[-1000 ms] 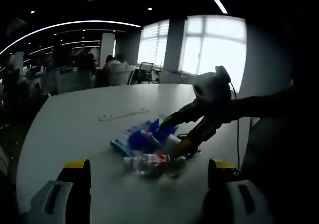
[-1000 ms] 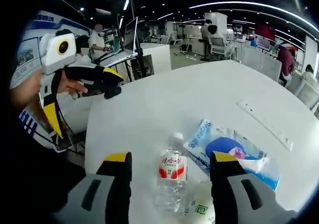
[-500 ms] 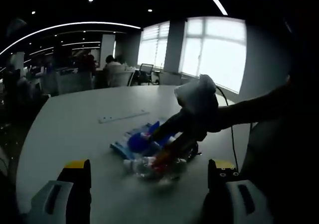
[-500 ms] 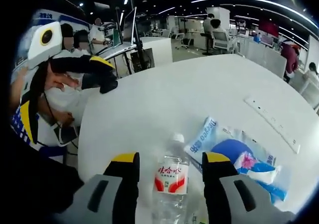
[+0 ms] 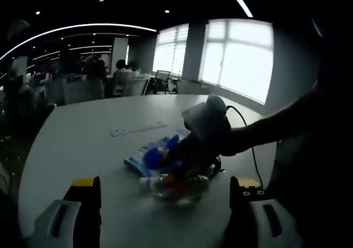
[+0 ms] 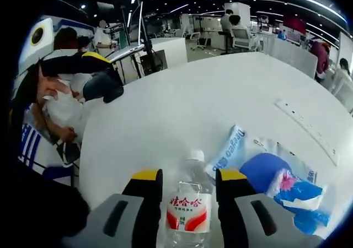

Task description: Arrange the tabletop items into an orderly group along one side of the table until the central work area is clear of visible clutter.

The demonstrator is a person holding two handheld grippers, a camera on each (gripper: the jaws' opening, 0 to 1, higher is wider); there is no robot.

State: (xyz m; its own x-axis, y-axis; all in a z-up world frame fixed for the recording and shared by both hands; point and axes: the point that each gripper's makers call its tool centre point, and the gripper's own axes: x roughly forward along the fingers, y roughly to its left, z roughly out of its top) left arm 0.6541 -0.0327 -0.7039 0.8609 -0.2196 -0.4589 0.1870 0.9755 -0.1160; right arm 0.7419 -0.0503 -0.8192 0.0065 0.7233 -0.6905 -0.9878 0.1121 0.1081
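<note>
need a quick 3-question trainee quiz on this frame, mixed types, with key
1. True or false: the right gripper has its jaws either side of the bottle.
2. What lies just right of the bottle in the right gripper view? A) blue-and-white packet B) mug C) laptop
3. Fill in: the left gripper is ___.

Key: 1 true; 2 A; 3 open, holding nothing.

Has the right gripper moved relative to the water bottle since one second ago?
Yes. The right gripper came down over the water bottle on the white table, and its jaws closed in beside the red label.
</note>
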